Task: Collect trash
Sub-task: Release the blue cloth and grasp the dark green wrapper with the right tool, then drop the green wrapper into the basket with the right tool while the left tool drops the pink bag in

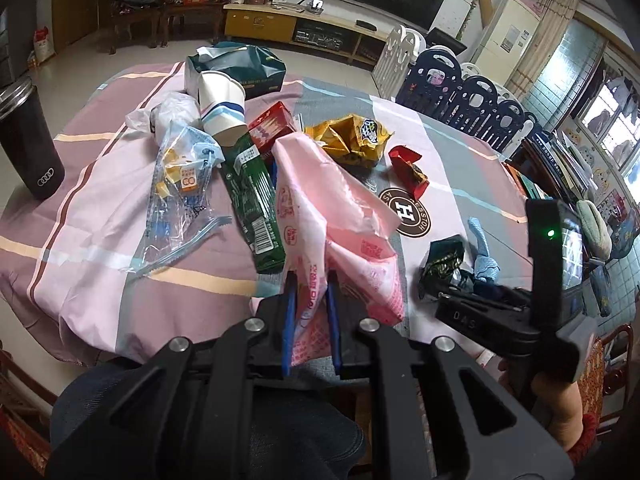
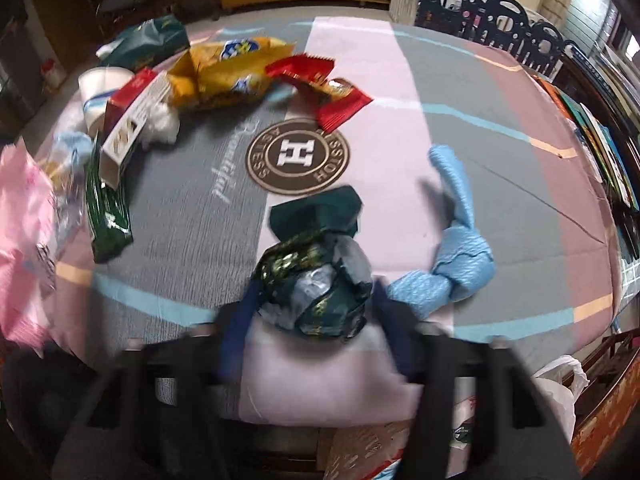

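Note:
My left gripper (image 1: 311, 280) is shut on the edge of a pink plastic bag (image 1: 320, 192) and holds it up over the table's near side. My right gripper (image 2: 316, 292) is open around a crumpled dark green wrapper (image 2: 316, 276) that lies on the cloth; its fingers stand on either side, and the view is blurred. That wrapper also shows in the left wrist view (image 1: 442, 258), in front of the right gripper (image 1: 460, 292). A knotted blue paper towel (image 2: 460, 252) lies just right of the wrapper.
Trash lies on the striped tablecloth (image 2: 460, 80): yellow snack bag (image 2: 228, 68), red wrappers (image 2: 320, 88), red-and-white box (image 2: 128, 120), long green packet (image 1: 252, 196), clear plastic bag (image 1: 184, 184), paper cup (image 1: 222, 108), green box (image 1: 240, 68). A black tumbler (image 1: 28, 144) stands far left.

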Demonstrator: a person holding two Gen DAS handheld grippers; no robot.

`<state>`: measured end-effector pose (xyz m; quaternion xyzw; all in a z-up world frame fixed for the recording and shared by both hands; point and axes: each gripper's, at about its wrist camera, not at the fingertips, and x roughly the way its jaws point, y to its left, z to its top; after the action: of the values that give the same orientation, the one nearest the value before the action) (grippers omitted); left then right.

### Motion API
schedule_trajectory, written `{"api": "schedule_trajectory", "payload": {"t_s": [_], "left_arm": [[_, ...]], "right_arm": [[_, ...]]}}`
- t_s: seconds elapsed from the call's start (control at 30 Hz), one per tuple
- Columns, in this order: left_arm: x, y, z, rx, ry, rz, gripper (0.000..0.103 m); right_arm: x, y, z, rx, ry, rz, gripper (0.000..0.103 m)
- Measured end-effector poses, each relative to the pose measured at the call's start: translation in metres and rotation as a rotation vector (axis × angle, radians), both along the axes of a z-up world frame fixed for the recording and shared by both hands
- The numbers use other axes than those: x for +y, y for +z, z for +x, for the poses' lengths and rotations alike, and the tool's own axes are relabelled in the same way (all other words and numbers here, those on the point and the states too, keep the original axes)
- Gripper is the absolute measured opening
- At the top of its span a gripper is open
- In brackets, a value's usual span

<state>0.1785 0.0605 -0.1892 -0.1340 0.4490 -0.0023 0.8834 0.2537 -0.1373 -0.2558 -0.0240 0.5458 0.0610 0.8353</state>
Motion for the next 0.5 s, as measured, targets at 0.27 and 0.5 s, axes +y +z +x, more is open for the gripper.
{"api": "schedule_trajectory", "payload": {"t_s": [0.27,0.5], "left_arm": [[0.000,0.000,-0.004,0.001,0.001,0.000,0.015],[-0.002,0.006,-0.008,-0.009,-0.006,0.015,0.015]], "right_arm": [[-0.035,0.054,-0.007,-0.120,-0.011,0.413,0.043],[-0.061,0.082,-0.008,-0.145,-0.078,0.499,0.043]]}}
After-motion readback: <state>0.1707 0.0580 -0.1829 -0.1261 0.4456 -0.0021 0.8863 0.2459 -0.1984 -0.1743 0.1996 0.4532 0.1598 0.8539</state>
